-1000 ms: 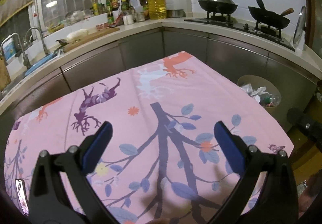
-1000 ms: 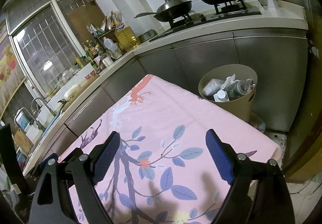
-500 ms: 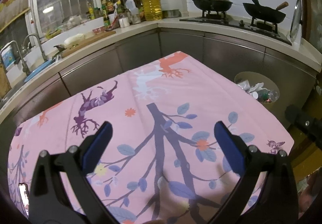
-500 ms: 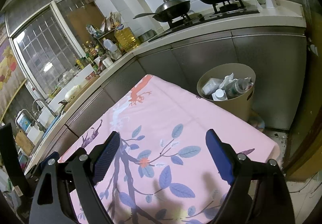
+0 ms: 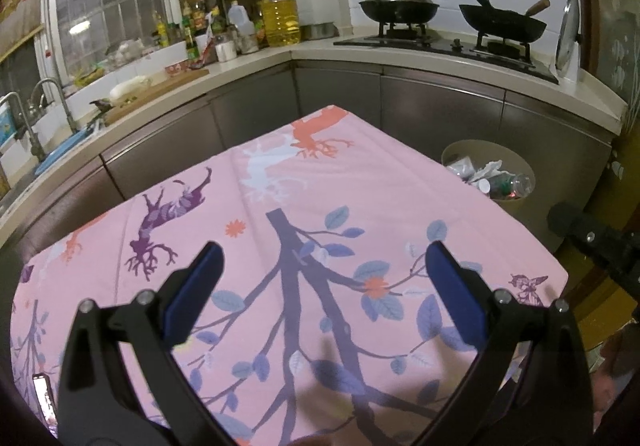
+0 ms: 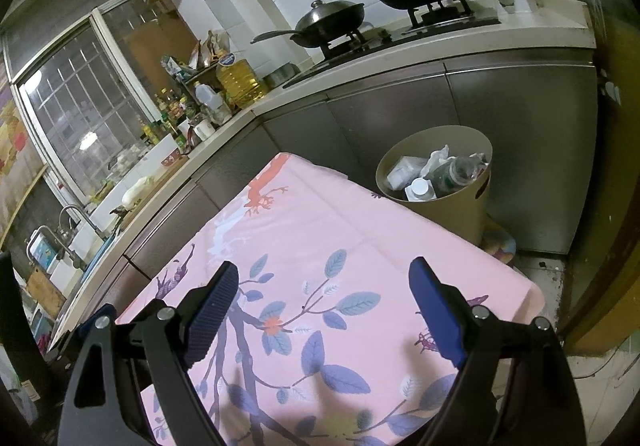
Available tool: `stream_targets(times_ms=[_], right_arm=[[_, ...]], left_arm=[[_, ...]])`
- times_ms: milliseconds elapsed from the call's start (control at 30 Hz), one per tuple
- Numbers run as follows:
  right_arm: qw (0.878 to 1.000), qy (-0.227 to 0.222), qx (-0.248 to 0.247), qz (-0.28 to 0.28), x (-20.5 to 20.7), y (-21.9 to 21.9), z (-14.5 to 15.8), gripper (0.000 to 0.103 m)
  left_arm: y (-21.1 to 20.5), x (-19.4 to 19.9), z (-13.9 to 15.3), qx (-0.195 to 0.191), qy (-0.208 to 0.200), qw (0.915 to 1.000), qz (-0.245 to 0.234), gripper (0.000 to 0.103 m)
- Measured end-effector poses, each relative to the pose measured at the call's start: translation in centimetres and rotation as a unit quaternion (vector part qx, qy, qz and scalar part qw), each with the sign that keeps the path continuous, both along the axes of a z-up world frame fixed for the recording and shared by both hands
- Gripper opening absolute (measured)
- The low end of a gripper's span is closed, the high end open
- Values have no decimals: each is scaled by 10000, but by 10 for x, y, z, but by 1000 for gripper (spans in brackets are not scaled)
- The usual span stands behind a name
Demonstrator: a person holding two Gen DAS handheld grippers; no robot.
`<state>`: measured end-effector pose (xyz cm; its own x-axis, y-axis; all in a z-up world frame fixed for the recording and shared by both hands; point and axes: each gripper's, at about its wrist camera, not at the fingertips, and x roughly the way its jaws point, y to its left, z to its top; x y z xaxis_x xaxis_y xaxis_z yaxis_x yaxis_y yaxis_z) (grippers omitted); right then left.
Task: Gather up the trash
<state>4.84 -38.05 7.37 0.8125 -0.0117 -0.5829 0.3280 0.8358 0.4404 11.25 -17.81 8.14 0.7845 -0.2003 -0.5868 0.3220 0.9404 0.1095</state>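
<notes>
A beige trash bin [image 6: 476, 201] stands on the floor past the table's far right corner, holding plastic bottles and crumpled paper; it also shows in the left wrist view [image 5: 516, 161]. My left gripper [image 5: 322, 262] is open and empty above the pink tablecloth [image 5: 304, 189]. My right gripper [image 6: 324, 282] is open and empty above the same cloth [image 6: 312, 230], near its right side. I see no loose trash on the cloth.
Steel cabinets and a counter [image 5: 360, 55] wrap around behind the table, with bottles, a stove and two woks [image 5: 396, 5]. A sink with taps [image 5: 44, 117] is at the left. The right gripper's handle [image 5: 592, 238] shows at the right edge.
Both grippers have risen and tilted slightly; the view of the bin and counter has shifted a little. Both stay open and empty.
</notes>
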Motion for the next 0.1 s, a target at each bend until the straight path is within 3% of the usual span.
stream_targets(times_ms=[100], right_arm=[[10000,-9,-8,9,-1,0,0,84]], left_arm=[[0,0,0,-5,3,10000,0,97]])
